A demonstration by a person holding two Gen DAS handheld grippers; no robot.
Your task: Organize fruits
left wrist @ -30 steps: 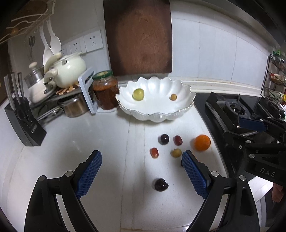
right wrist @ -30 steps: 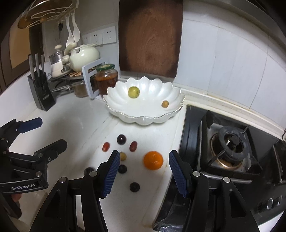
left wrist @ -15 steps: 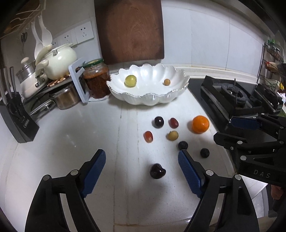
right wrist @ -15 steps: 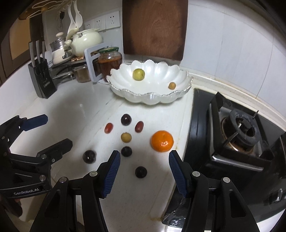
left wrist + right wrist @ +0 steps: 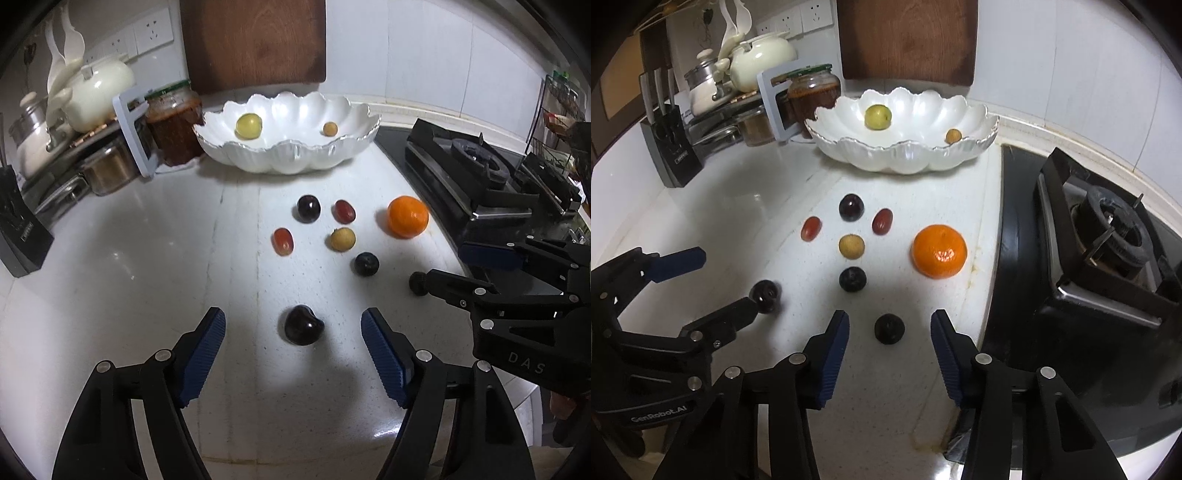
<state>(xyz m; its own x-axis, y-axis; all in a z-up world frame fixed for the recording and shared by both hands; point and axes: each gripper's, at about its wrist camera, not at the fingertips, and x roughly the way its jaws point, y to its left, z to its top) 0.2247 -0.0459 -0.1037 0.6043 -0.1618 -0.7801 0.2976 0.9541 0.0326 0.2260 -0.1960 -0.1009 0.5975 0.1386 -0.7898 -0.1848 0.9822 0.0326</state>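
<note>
Both grippers are closing, gripping nothing: left gripper (image 5: 293, 347) brackets the cherry (image 5: 303, 325) at lower centre; right gripper (image 5: 889, 345) likewise brackets a dark plum (image 5: 889, 328).

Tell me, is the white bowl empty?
No. The bowl holds two fruits: a yellow-green one and a small tan one. The rest lie on the counter.

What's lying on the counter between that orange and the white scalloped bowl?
Nothing: in the right wrist view, the counter between the orange and the white bowl is bare. The small fruits lie off to its left.
</note>
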